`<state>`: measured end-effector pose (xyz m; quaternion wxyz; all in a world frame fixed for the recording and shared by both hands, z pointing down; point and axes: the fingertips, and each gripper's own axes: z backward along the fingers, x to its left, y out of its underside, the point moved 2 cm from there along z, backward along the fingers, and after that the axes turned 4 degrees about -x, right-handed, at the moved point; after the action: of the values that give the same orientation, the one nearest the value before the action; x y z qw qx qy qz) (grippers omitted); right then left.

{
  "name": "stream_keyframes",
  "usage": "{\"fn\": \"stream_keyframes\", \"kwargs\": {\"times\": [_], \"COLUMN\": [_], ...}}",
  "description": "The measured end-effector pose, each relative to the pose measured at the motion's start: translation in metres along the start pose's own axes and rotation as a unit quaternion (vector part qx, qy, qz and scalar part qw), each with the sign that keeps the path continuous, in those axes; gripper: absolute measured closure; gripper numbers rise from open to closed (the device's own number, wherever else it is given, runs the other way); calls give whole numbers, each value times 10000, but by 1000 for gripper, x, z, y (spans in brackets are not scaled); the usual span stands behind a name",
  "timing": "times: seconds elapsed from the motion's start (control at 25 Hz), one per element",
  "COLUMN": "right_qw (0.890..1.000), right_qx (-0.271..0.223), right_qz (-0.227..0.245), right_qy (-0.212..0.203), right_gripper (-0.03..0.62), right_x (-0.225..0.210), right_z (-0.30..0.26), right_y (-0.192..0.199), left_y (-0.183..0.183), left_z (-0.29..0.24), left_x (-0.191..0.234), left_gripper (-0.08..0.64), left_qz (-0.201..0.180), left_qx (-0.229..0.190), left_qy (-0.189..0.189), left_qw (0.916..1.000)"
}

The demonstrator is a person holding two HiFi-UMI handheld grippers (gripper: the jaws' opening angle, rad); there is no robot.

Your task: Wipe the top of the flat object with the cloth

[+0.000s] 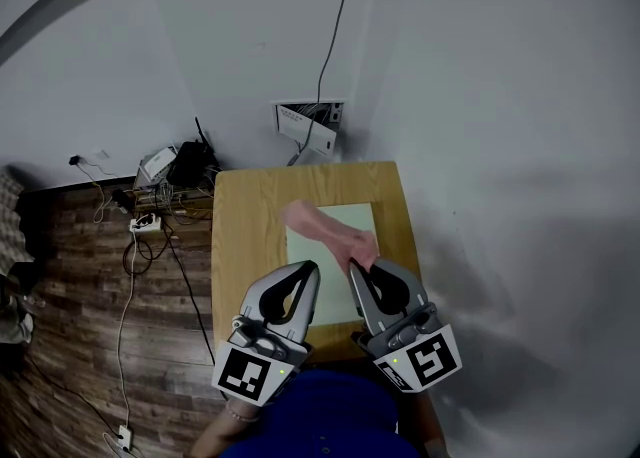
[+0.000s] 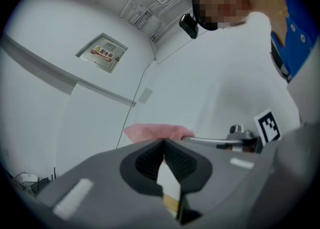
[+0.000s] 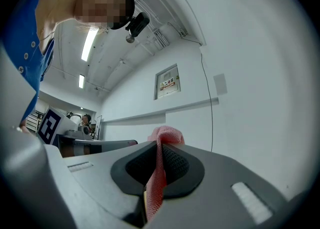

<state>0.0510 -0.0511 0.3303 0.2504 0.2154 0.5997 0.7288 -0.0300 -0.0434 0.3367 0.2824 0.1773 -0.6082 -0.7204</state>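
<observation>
A pale flat board lies on a small wooden table. A pink cloth hangs above the board, one end pinched in my right gripper, which is shut on it; in the right gripper view the cloth runs between the closed jaws. My left gripper hovers just left of it over the board's near edge, shut with nothing in it. In the left gripper view the jaws meet, and the cloth shows beyond them.
A white wall stands behind and to the right of the table. On the wooden floor at left lie a power strip, cables and boxes. An open wall panel with a hanging cable sits behind the table.
</observation>
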Motion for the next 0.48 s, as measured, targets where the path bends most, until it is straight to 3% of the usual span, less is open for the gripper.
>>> {"fn": "stream_keyframes", "kwargs": {"times": [0.48], "right_qw": [10000], "right_qx": [85], "right_qz": [16], "right_qy": [-30], "right_gripper": [580], "right_x": [2], "right_z": [-1], "right_y": [2], "left_y": [1], "left_z": [-1], "left_x": [-1], "left_gripper": [558], "left_qz": [-8], "left_qx": [63], "left_qy": [-9], "left_qw": [10000]}}
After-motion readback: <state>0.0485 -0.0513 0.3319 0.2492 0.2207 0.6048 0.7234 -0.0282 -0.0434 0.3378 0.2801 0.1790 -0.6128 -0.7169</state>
